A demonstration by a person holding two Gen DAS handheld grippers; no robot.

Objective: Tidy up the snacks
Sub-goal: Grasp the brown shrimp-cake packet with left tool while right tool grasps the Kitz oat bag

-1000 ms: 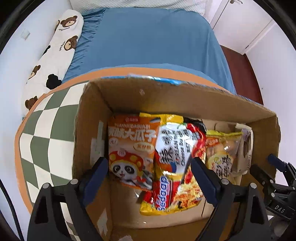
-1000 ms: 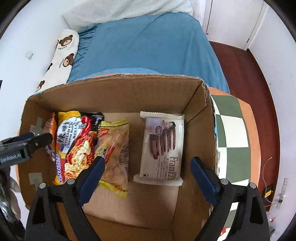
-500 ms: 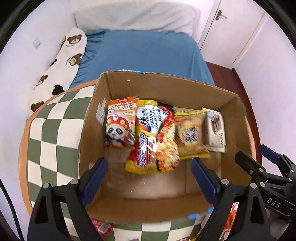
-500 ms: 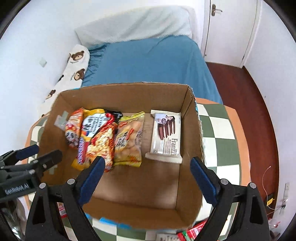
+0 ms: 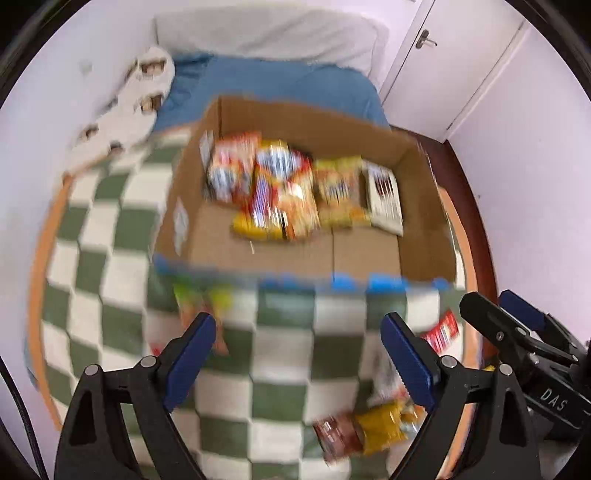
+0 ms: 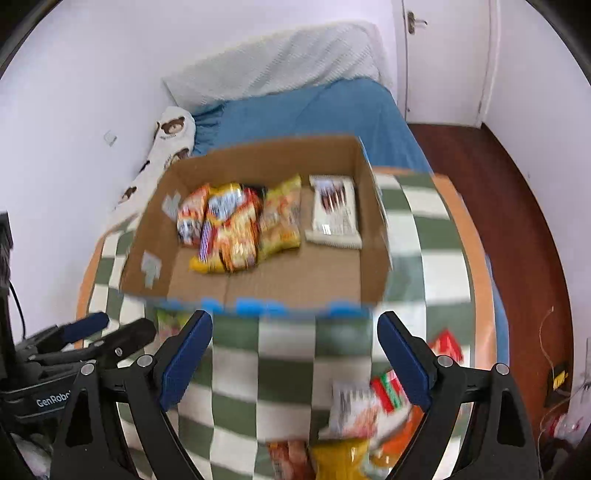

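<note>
Cardboard box (image 6: 258,291) holds four blurred snack packets (image 6: 236,225); both tongs (image 5: 297,350) (image 6: 295,347) gape, holding nothing.

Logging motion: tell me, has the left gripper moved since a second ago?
Yes. The left gripper has pulled back out of the box, now over the table.

— What furnishes the room?
— A bed with a blue sheet (image 6: 314,110) along the far wall, a white pillow (image 6: 280,70) at its head, and a long bear-print bolster (image 6: 162,155) along its left edge against the wall.
— And beyond the bed?
— A white door (image 6: 443,62) with a metal handle (image 6: 413,18) at the far right corner, dark red wooden floor (image 6: 498,206) before it, and a loose cable (image 6: 546,332) by the right wall.
</note>
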